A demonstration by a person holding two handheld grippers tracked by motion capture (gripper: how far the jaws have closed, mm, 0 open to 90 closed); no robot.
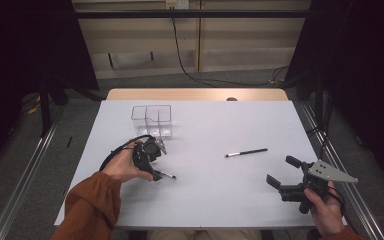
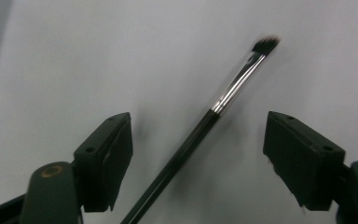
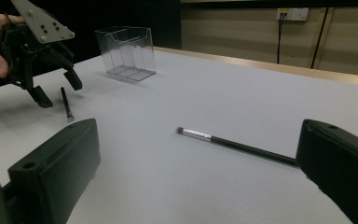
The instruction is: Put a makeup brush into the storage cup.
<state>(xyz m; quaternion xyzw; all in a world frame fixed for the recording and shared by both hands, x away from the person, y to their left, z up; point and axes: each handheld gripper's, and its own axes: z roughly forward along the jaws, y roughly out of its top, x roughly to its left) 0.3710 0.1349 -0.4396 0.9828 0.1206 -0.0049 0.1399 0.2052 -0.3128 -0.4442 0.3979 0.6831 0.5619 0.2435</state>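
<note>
On the white table (image 1: 215,200), left gripper (image 1: 156,161) hangs with jaws spread astride a small brush (image 2: 200,130) lying flat; right gripper (image 1: 282,172) likewise spread, a second brush (image 1: 246,152) near it.

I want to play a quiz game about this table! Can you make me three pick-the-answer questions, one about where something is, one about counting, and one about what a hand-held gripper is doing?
1. Where is the clear box?
A. far left part of the table
B. near right corner
C. on the floor

2. How many brushes lie on the table?
A. one
B. two
C. four

3. How is the left hand-held gripper?
A. shut on a brush
B. open around a brush
C. inside the box

Answers:
1 A, it stands beyond the left hand.
2 B, one brush by the left hand-held gripper, another brush mid-table.
3 B, its jaws stand apart either side of the brush.
</note>
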